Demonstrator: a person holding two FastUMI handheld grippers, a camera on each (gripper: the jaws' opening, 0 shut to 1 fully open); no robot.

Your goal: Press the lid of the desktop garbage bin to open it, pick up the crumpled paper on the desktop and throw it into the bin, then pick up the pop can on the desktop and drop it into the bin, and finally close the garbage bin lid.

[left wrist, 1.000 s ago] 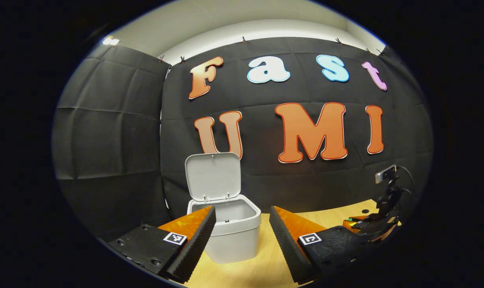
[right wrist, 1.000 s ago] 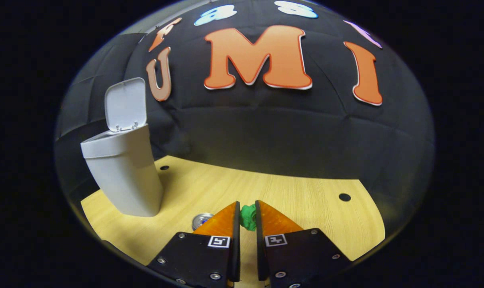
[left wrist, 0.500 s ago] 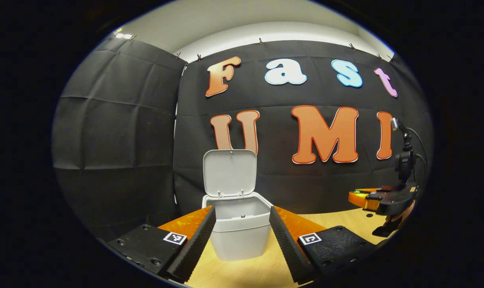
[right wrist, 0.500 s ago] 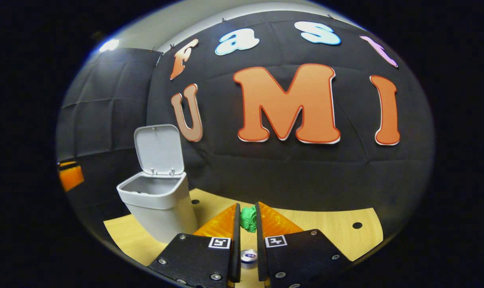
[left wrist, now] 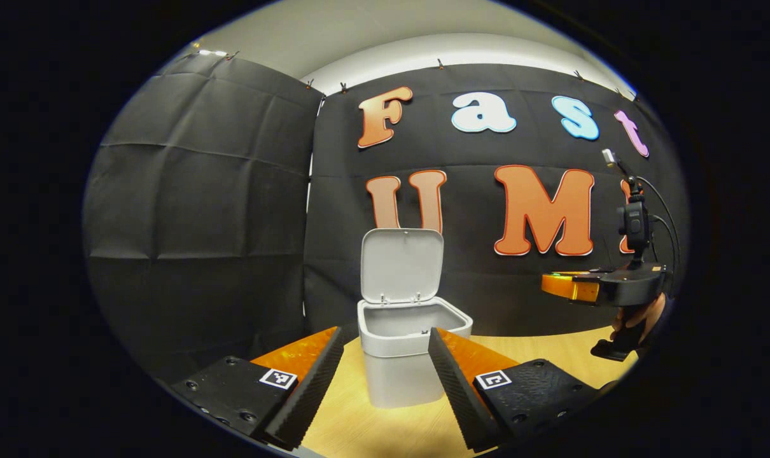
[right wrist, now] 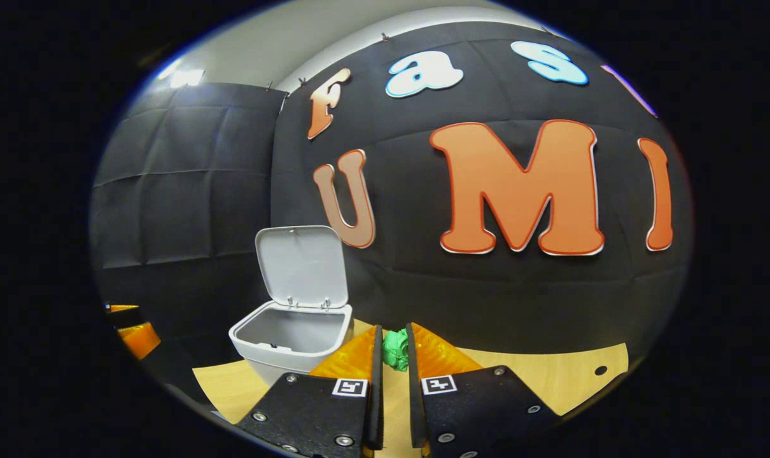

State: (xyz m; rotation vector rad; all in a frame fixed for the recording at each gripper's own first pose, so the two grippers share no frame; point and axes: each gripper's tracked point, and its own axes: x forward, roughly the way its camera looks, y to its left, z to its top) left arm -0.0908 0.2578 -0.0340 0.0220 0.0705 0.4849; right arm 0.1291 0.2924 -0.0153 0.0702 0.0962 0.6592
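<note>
A light grey desktop bin (left wrist: pixel 404 356) stands on the wooden table with its lid (left wrist: pixel 401 265) flipped up against the back wall. In the left gripper view my left gripper (left wrist: pixel 385 375) is open, low over the table, with the bin framed between its fingers farther off. In the right gripper view my right gripper (right wrist: pixel 392 346) is shut on a green crumpled paper (right wrist: pixel 396 348), held above the table to the right of the open bin (right wrist: pixel 289 334). From the left, the right gripper (left wrist: pixel 576 286) hangs in the air at the right, a hand (left wrist: pixel 639 315) holding it.
The wooden table (right wrist: pixel 538 375) has small round holes, one of them (right wrist: pixel 600 370) at the right. Black cloth walls close in behind the bin and on the left. My left gripper (right wrist: pixel 133 334) peeks in at the left of the right gripper view.
My right gripper has risen from the table with the green paper and moved toward the bin; the can has dropped out of its view. My left gripper has swung left, shifting the bin rightward in its view.
</note>
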